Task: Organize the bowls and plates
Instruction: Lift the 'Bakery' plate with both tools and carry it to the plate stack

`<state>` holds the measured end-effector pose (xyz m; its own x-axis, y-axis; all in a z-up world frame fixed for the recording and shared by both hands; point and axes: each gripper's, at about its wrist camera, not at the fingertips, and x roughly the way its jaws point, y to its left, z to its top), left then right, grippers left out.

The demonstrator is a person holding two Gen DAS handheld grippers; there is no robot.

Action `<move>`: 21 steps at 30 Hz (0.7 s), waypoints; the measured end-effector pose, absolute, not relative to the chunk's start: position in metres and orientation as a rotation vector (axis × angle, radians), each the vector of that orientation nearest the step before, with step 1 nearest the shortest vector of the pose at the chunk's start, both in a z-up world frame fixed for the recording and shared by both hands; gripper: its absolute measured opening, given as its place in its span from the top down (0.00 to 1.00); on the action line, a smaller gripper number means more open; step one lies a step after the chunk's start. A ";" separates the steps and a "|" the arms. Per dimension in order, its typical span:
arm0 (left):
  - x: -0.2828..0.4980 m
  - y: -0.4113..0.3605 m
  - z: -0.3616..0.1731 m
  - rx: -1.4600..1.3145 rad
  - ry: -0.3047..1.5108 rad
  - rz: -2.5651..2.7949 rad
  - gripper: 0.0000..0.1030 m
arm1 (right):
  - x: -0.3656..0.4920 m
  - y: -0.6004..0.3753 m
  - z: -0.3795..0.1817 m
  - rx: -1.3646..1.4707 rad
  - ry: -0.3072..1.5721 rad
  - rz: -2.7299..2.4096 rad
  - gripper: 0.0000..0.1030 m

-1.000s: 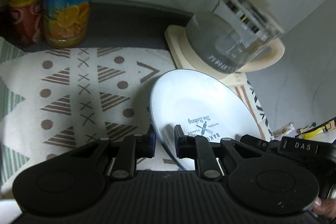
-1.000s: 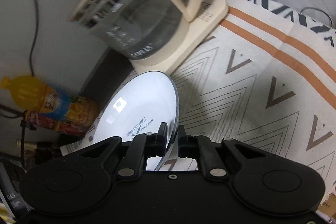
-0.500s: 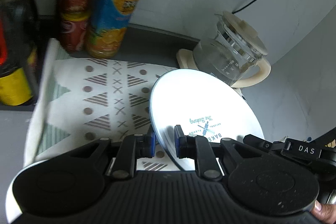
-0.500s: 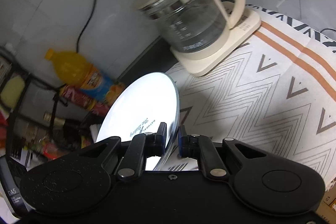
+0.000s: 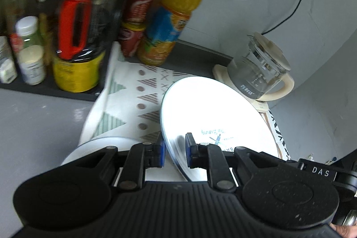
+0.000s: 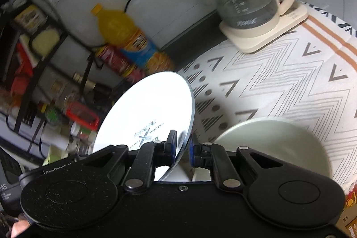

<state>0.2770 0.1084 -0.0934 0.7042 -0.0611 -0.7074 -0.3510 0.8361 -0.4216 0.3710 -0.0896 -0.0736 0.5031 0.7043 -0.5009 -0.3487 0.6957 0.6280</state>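
Note:
A white plate (image 5: 212,110) with blue printed lettering hangs tilted above the patterned cloth, held by its near rim. My left gripper (image 5: 175,152) is shut on one side of that rim. My right gripper (image 6: 183,147) is shut on the plate (image 6: 151,104) from the other side. A pale bowl (image 6: 274,144) sits on the cloth just right of my right gripper. In the left wrist view a white dish (image 5: 100,146) shows below my left fingers. The right gripper's body (image 5: 321,171) shows at the lower right of the left wrist view.
A glass kettle (image 5: 261,73) on a cream base stands at the back right by the wall. An orange drink bottle (image 5: 174,12), red cans (image 5: 136,17) and a rack of bottles and jars (image 5: 73,37) crowd the back left. Power cords run along the wall.
Both grippers have pulled back and up with the plate. The kettle and bottles now look farther off. The bowl and the rack of bottles have come into view.

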 end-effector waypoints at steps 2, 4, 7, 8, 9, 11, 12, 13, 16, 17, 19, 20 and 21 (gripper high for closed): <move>0.266 0.113 -0.094 -0.575 0.778 0.189 0.85 | 0.362 -0.085 -0.074 0.473 0.819 0.682 0.89; 0.254 0.116 -0.095 -0.580 0.776 0.202 0.85 | 0.354 -0.080 -0.073 0.464 0.838 0.695 0.89; 0.239 0.119 -0.096 -0.579 0.769 0.224 0.85 | 0.344 -0.073 -0.073 0.451 0.837 0.714 0.88; 0.233 0.121 -0.097 -0.580 0.766 0.232 0.85 | 0.340 -0.071 -0.072 0.445 0.837 0.721 0.88; 0.227 0.122 -0.098 -0.582 0.763 0.239 0.85 | 0.336 -0.068 -0.073 0.434 0.837 0.727 0.88; 0.218 0.124 -0.100 -0.586 0.762 0.255 0.85 | 0.329 -0.063 -0.074 0.412 0.840 0.737 0.88; 0.213 0.125 -0.101 -0.587 0.763 0.261 0.85 | 0.326 -0.060 -0.075 0.403 0.842 0.741 0.88; 0.208 0.126 -0.103 -0.589 0.766 0.268 0.85 | 0.323 -0.058 -0.077 0.398 0.847 0.745 0.88; 0.195 0.129 -0.109 -0.597 0.773 0.280 0.85 | 0.313 -0.053 -0.082 0.384 0.863 0.755 0.88; 0.192 0.130 -0.111 -0.598 0.776 0.286 0.85 | 0.309 -0.050 -0.083 0.374 0.866 0.757 0.88; 0.184 0.131 -0.117 -0.602 0.783 0.298 0.85 | 0.302 -0.046 -0.087 0.359 0.874 0.759 0.88; 0.180 0.132 -0.120 -0.602 0.787 0.302 0.85 | 0.300 -0.044 -0.089 0.352 0.879 0.758 0.88; 0.178 0.132 -0.122 -0.603 0.792 0.305 0.85 | 0.297 -0.043 -0.091 0.343 0.883 0.757 0.88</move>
<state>0.1776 0.1321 -0.1223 0.6714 0.0352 -0.7403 -0.4710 0.7914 -0.3896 0.2969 -0.0426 -0.0913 0.4025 0.7182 -0.5676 -0.4510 0.6952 0.5598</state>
